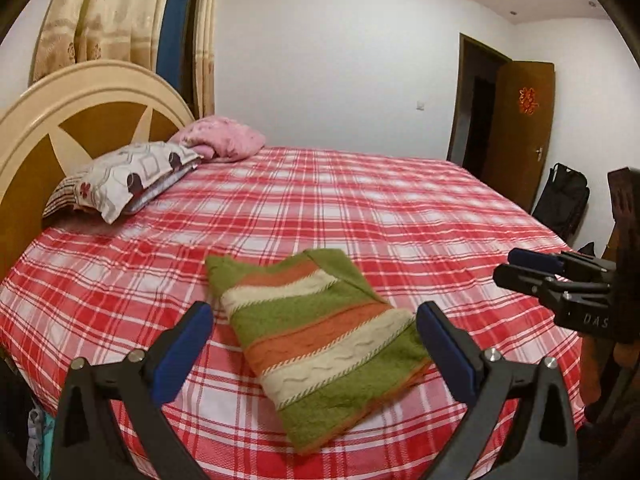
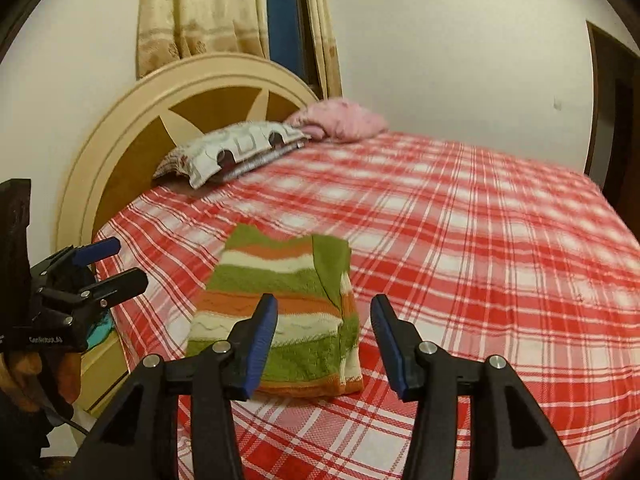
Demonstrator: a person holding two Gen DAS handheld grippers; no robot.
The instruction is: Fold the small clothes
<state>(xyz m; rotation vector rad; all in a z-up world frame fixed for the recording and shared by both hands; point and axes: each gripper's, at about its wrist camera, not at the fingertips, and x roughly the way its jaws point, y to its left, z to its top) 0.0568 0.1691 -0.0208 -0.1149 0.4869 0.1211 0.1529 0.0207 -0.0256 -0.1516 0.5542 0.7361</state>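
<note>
A small knit sweater (image 1: 320,344) with green, orange and cream stripes lies folded into a compact rectangle on the red plaid bed sheet (image 1: 400,216); it also shows in the right wrist view (image 2: 288,304). My left gripper (image 1: 316,340) is open and empty, held above the sweater with a finger on each side. My right gripper (image 2: 324,340) is open and empty, hovering over the sweater's near right corner. The right gripper also shows at the right edge of the left wrist view (image 1: 516,266), and the left gripper at the left edge of the right wrist view (image 2: 120,264).
Two pillows lie at the head of the bed, a patterned white one (image 1: 128,176) and a pink one (image 1: 224,138), against a round cream headboard (image 1: 80,112). Curtains (image 1: 104,12) hang behind. A brown door (image 1: 520,128) stands open at the far right, with a black bag (image 1: 560,200) beside it.
</note>
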